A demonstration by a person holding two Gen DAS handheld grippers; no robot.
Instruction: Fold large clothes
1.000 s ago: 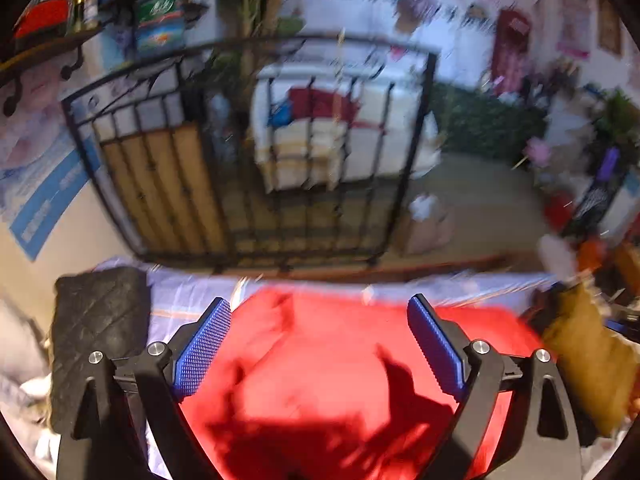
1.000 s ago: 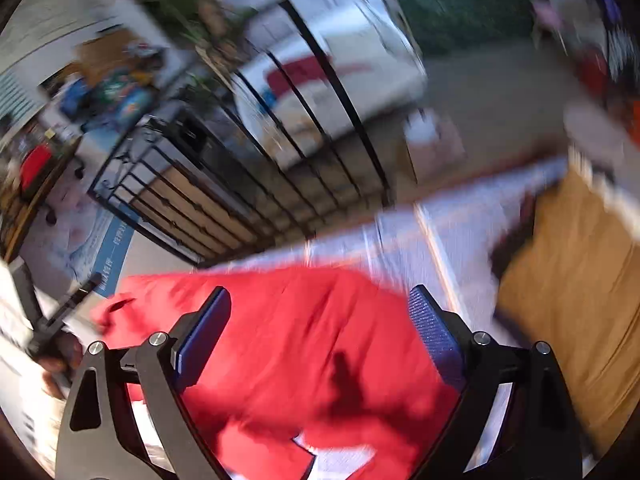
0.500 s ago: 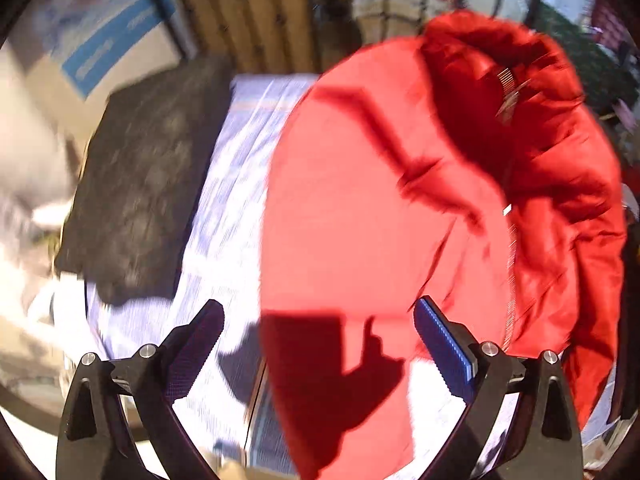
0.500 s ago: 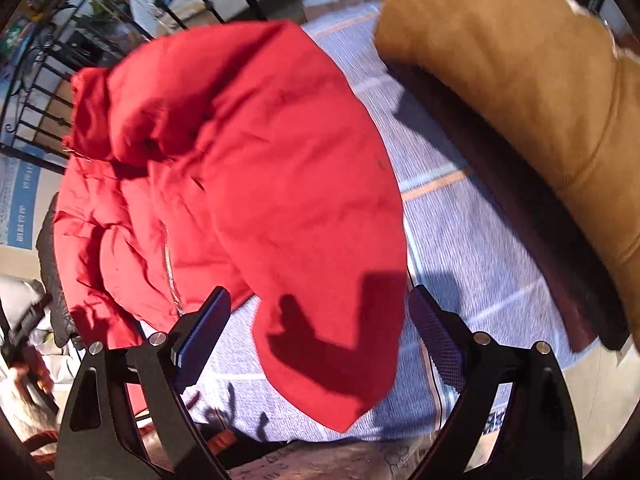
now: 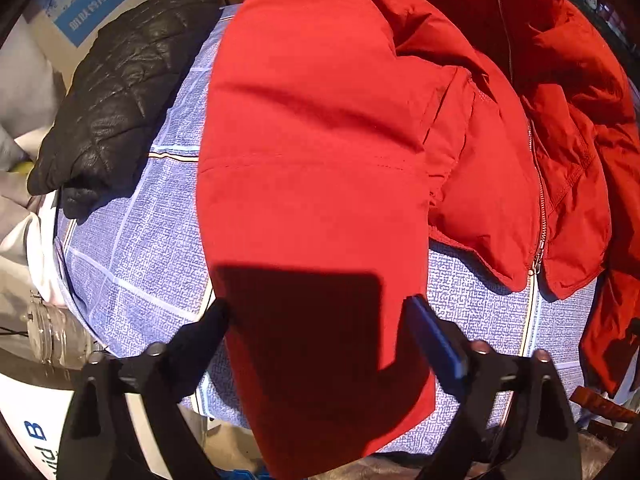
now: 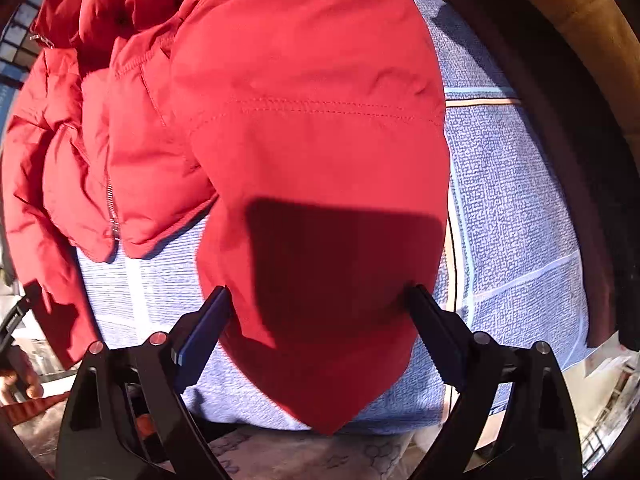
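The red jacket (image 5: 320,128) lies open on the blue checked sheet (image 5: 132,240), a sleeve stretched toward each hand. The left gripper (image 5: 316,316) and right gripper (image 6: 320,300) have just been closing, and each now seems to squeeze its sleeve end, the fingers (image 6: 208,320) touching the puffy cloth on both sides. The slick padding may slip free once lifted, because each grip spans the sleeve's full width, and the fold would then land crooked.

Bare blue sheet (image 5: 132,248) lies free between red jacket (image 5: 312,152) and black coat (image 5: 120,92).
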